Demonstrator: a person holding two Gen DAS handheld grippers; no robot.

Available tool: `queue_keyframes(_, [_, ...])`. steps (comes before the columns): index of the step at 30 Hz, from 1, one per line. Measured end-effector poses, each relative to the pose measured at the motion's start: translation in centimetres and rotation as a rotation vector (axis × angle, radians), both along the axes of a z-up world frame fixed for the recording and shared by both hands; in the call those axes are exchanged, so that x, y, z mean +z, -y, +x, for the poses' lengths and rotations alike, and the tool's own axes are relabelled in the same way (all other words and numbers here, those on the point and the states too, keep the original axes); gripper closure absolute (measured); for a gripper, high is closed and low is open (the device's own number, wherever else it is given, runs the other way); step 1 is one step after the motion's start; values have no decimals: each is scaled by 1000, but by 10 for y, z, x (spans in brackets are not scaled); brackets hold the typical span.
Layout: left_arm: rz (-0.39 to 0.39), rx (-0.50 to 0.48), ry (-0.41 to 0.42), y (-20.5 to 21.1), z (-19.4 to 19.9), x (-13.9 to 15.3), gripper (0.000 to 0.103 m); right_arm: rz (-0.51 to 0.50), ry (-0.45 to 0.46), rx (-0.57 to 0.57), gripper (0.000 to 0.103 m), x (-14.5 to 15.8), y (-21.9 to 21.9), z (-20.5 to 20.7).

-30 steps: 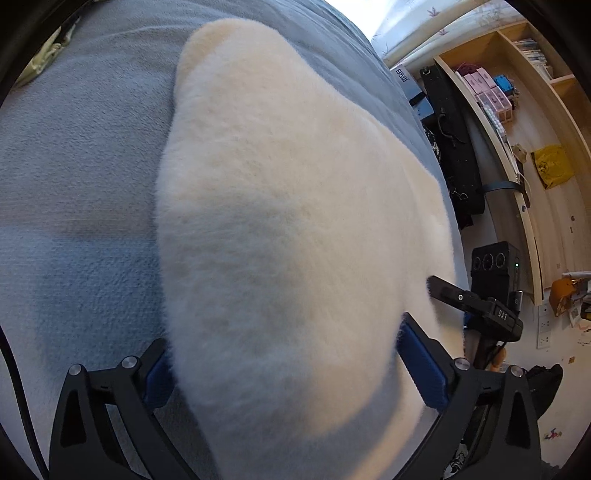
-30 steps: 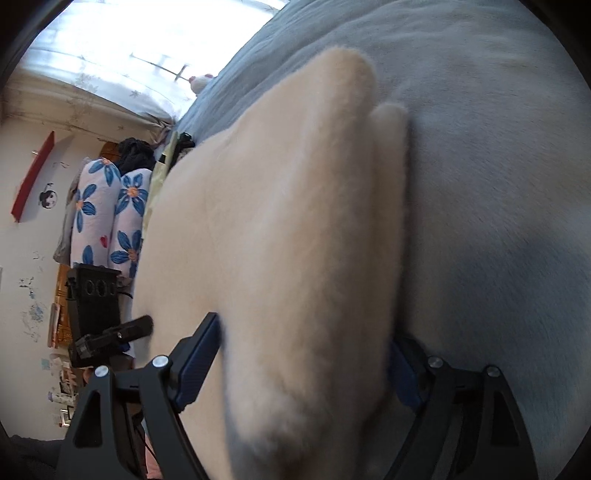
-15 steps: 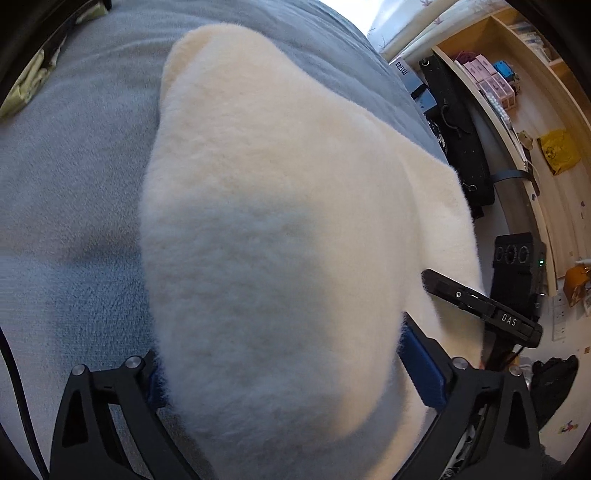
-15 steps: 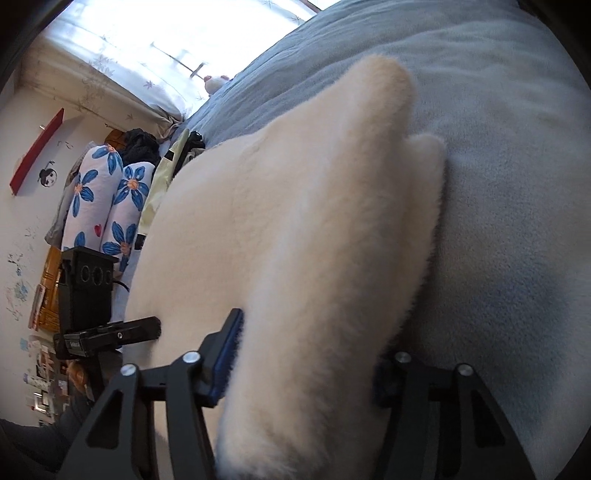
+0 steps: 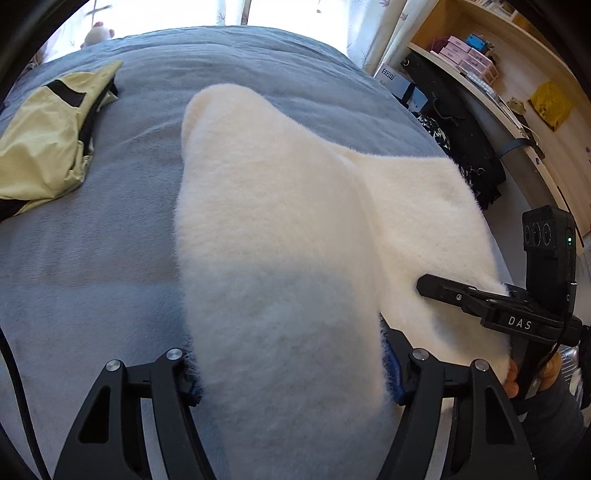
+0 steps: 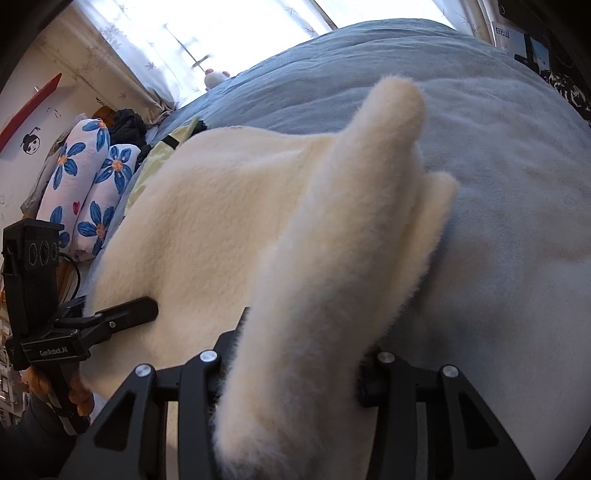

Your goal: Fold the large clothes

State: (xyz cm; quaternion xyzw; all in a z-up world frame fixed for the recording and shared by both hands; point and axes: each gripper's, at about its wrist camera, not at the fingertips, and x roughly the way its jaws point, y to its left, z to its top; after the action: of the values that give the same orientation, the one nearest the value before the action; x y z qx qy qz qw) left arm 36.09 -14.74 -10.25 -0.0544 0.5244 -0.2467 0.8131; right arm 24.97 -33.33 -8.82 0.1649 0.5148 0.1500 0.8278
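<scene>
Left gripper (image 5: 291,373) closing on a thick fold of cream fleece garment (image 5: 280,229), pads pressed into the pile on both sides, near end of the fabric bunched up between the black fingers. Right gripper (image 6: 291,373) likewise closing, clamped on a second raised ridge of the same garment (image 6: 229,221), fleece bulging between the two arms and hiding the pads. Rest of the garment draped away from both grips across a grey-blue blanket (image 5: 92,240) covering the bed, one rounded end pointing toward the bright window (image 6: 207,33). Seen from the left wrist: the other gripper biting the garment's right edge, a fingertip showing at its handle. Seen from the right wrist: the opposite tool at the garment's left edge, a hand (image 6: 79,395) wrapped round its grip. Pale yellow-green jacket (image 5: 48,140) with black trim lying crumpled on the blanket, well apart from the fleece. Blue-flowered pillows (image 6: 85,177) stacked beside the bed. Wooden shelves (image 5: 517,85) with pink boxes along the far wall. Small plush toy (image 6: 216,77) resting by the window at the bed's far end.
</scene>
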Motion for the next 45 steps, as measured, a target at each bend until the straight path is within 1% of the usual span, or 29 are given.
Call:
queue_keyframes(3, [-1,12,3,-14,-7,12,34,2,9,12,60,11,-18,-8])
queue_keyframes(6, [-1,29,15,-41,-20,24,34,-1,26,33,60,24,-41,-13])
queue_keyframes(8, [-5,42,19,-67,-30,32,34,1,41,52,60,36,-61,-15])
queue_keyframes(11, [-12,63,23,-105,-33,46,34,9,68,78,60,53,-92,-13])
queue_keyframes(16, [4,99,55,-164,-25,79,34,43,120,116,60,80,-147,4])
queue_keyframes(20, [32,120,105,-211,-1,109,34,65,157,135,60,101,-194,39])
queue_keyframes(24, [31,148,149,-258,46,130,34,92,196,137,60,124,-238,91])
queue_keyframes(25, [30,151,163,-278,60,133,34,94,207,138,60,127,-248,105])
queue_keyframes(29, [39,145,208,-321,121,139,34,106,239,132,60,133,-290,168])
queue_keyframes(32, [39,136,217,-348,172,130,34,119,248,119,60,125,-314,213])
queue_keyframes(33, [38,136,216,-353,183,126,34,125,245,113,60,120,-317,227])
queue_keyframes(35, [43,134,208,-370,216,111,34,135,237,104,60,105,-332,257])
queue_keyframes(38, [35,140,179,-385,257,76,34,143,205,95,60,70,-347,295])
queue_keyframes(39, [34,142,160,-389,268,58,34,141,188,93,60,58,-354,306])
queue_keyframes(41, [34,163,90,-397,286,19,33,136,116,97,60,18,-362,328])
queue_keyframes(42, [43,177,50,-401,293,-1,27,118,68,87,60,-6,-364,335])
queue_keyframes(43, [34,196,31,-406,297,-22,22,94,53,75,57,-25,-365,337])
queue_keyframes(44, [-1,208,43,-411,297,-32,13,106,68,76,55,-33,-364,335])
queue_keyframes(45, [-48,211,59,-417,295,-37,12,113,101,78,55,-35,-362,330])
